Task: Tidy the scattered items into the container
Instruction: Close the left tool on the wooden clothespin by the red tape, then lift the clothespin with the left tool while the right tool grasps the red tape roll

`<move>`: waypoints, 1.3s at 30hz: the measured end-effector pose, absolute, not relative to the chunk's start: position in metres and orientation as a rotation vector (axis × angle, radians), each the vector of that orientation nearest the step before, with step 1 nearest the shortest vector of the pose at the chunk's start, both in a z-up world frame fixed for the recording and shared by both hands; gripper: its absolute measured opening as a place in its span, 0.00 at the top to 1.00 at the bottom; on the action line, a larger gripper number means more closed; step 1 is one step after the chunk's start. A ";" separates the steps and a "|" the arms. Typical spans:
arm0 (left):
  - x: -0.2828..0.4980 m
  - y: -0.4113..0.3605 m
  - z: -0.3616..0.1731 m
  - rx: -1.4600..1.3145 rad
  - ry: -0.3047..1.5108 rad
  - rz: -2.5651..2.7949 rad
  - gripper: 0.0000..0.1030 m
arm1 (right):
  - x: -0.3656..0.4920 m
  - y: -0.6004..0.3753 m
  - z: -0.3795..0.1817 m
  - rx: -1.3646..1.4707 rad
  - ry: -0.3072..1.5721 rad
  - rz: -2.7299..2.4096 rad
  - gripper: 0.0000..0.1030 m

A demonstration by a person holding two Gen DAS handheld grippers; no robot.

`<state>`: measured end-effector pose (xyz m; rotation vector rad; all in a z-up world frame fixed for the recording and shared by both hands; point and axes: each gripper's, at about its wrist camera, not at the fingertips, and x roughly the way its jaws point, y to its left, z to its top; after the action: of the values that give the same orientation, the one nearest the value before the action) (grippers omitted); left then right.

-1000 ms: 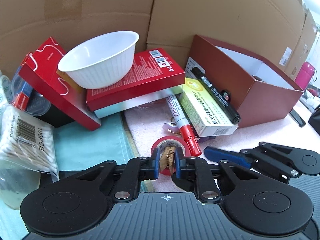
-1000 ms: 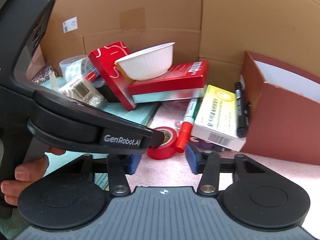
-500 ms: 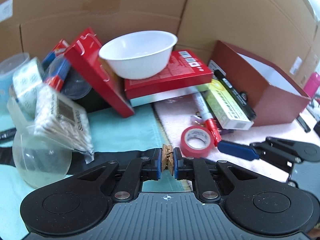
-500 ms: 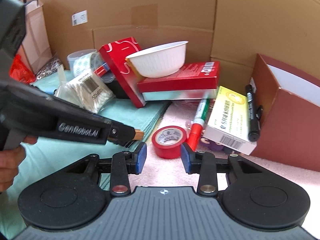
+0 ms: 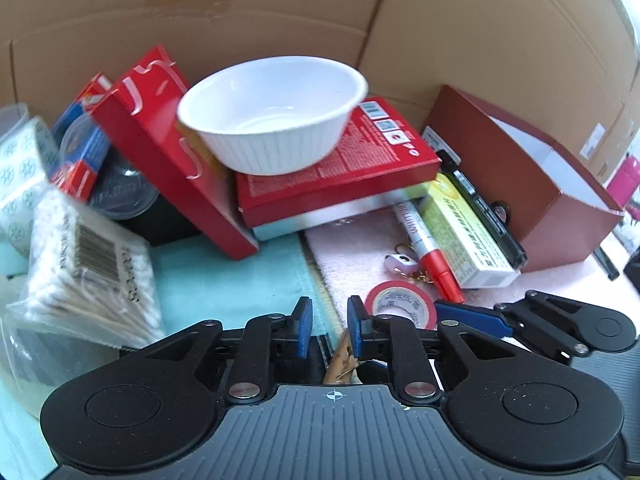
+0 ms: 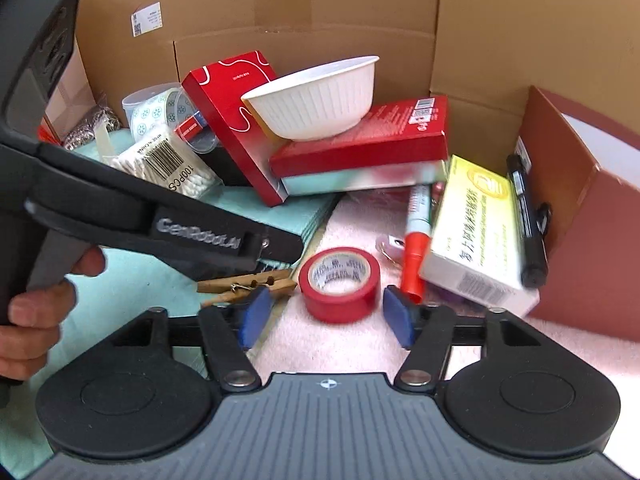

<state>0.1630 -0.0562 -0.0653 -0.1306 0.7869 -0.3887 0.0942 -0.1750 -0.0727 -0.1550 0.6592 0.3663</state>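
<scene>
My left gripper (image 5: pixel 328 316) has its jaws opening. The wooden clothespin (image 5: pixel 340 364) has slipped below its pads. In the right wrist view the clothespin (image 6: pixel 248 282) lies under the left gripper's tip (image 6: pixel 280 248), at the edge of the teal cloth. My right gripper (image 6: pixel 326 314) is also opening, with nothing pressed between its pads. A red tape roll (image 6: pixel 340 284) lies just ahead of its fingers, untouched. The dark red open box (image 6: pixel 580 220) stands at the right, with a black marker (image 6: pixel 524 216) leaning against it.
A white bowl (image 6: pixel 320 100) rests on stacked red boxes (image 6: pixel 360 148). A yellow-green carton (image 6: pixel 472 228), a red-capped marker (image 6: pixel 416 248) and a small keychain (image 5: pixel 400 260) lie on the pink towel. A cotton swab bag (image 5: pixel 88 272) sits left. Cardboard walls stand behind.
The left gripper's jaws have parted and let go of the clothespin, which dropped beneath them. The right gripper's jaws have spread wider around the space before the tape roll.
</scene>
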 end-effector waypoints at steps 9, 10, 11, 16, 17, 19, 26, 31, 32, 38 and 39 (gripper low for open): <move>0.146 -0.047 -0.056 -0.109 0.775 -0.440 0.57 | 0.090 -0.186 -0.071 -0.109 0.658 0.345 0.50; 0.142 -0.048 -0.055 -0.099 0.769 -0.444 0.51 | 0.087 -0.187 -0.070 -0.109 0.658 0.348 0.50; 0.138 -0.048 -0.054 -0.084 0.764 -0.448 0.48 | 0.084 -0.188 -0.069 -0.112 0.658 0.352 0.50; 0.133 -0.056 -0.063 -0.040 0.799 -0.437 0.45 | 0.059 -0.198 -0.069 -0.096 0.683 0.366 0.50; 0.134 -0.057 -0.065 -0.042 0.811 -0.431 0.45 | 0.054 -0.200 -0.069 -0.096 0.684 0.360 0.50; 0.137 -0.057 -0.069 -0.045 0.821 -0.415 0.57 | 0.047 -0.203 -0.069 -0.091 0.683 0.351 0.50; 0.136 -0.058 -0.069 -0.015 0.830 -0.391 0.89 | 0.046 -0.200 -0.072 -0.094 0.674 0.335 0.45; 0.143 -0.064 -0.069 -0.012 0.823 -0.376 0.63 | 0.049 -0.201 -0.072 -0.096 0.670 0.335 0.43; 0.145 -0.065 -0.069 -0.009 0.822 -0.373 0.63 | 0.049 -0.201 -0.072 -0.095 0.671 0.334 0.43; 0.142 -0.071 -0.068 0.042 0.815 -0.362 0.63 | 0.050 -0.201 -0.073 -0.097 0.669 0.331 0.43; 0.141 -0.072 -0.069 0.046 0.811 -0.360 0.63 | 0.050 -0.201 -0.073 -0.097 0.669 0.332 0.43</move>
<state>0.1406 -0.0716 -0.0690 0.0458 0.8105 -0.3603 0.0498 -0.2014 -0.0729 -0.0973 0.6688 0.3322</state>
